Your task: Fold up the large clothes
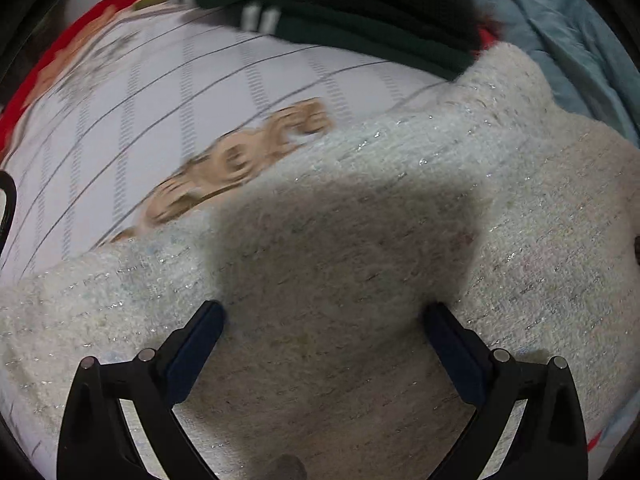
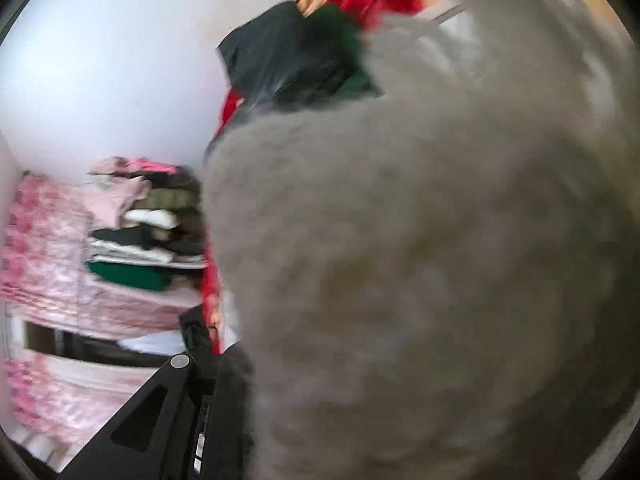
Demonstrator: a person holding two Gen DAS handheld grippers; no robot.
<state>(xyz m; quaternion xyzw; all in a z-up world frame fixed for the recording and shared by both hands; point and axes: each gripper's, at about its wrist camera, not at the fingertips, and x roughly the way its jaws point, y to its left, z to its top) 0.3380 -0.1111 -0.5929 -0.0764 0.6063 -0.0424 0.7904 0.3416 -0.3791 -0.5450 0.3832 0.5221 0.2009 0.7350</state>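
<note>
One fold is underway, none finished: the cream sweater (image 1: 360,240) lies on the bed (image 1: 160,120) beneath the spread left hand-held gripper (image 1: 324,344); the right hand-held gripper (image 2: 224,360) is smothered in it, grip untellable.

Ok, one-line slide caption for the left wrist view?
Open left gripper poised over the fuzzy cream sweater on a striped sheet, dark green garment behind.

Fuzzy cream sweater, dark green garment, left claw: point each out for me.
Fuzzy cream sweater (image 1: 400,184), left wrist view, sunlit knit near its upper edge.
Dark green garment (image 1: 360,32), left wrist view, folded body.
Left claw (image 1: 324,312), left wrist view, midway between fingertips.
</note>
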